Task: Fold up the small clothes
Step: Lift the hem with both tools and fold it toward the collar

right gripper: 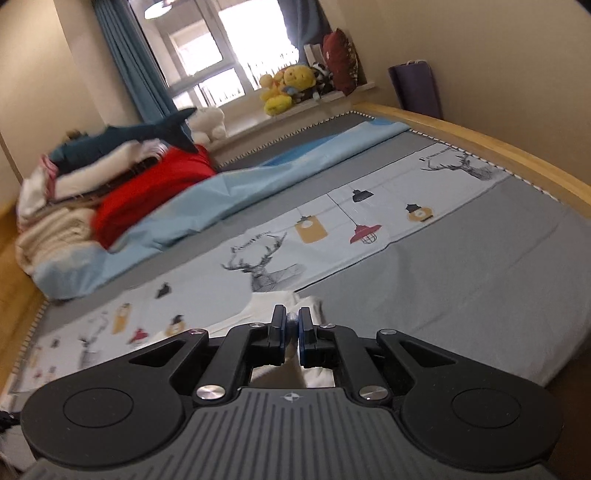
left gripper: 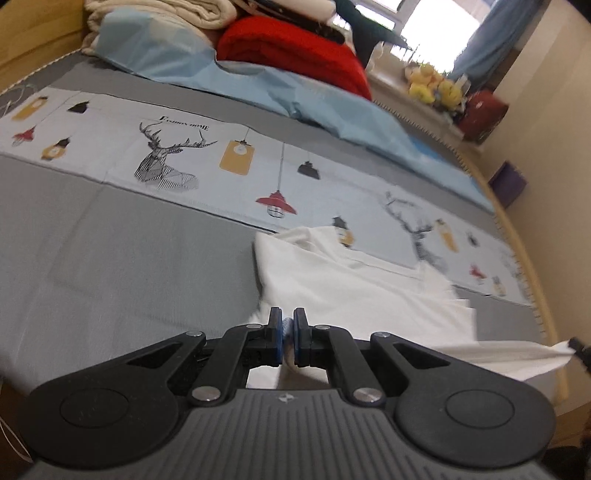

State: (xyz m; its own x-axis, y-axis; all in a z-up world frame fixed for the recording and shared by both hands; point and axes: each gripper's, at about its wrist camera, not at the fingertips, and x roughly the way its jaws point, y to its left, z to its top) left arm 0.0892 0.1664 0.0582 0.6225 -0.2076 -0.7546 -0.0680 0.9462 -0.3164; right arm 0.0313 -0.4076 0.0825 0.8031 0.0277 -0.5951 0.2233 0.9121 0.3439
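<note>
A small white garment (left gripper: 354, 291) lies spread on the grey bed sheet (left gripper: 122, 258), its far edge over the printed deer band. My left gripper (left gripper: 288, 325) is shut on the garment's near edge, with white cloth pinched between the blue pads. One corner stretches out to the right, where a dark tip (left gripper: 580, 349) holds it at the frame edge. In the right wrist view my right gripper (right gripper: 291, 325) is shut on the white garment (right gripper: 275, 301), which bunches just ahead of the fingers.
A light blue quilt (left gripper: 258, 85), a red blanket (left gripper: 295, 51) and cream bedding (left gripper: 177, 14) are piled at the far side of the bed. The wooden bed frame (right gripper: 498, 147) runs along the right. Plush toys (right gripper: 288, 88) sit on the window sill.
</note>
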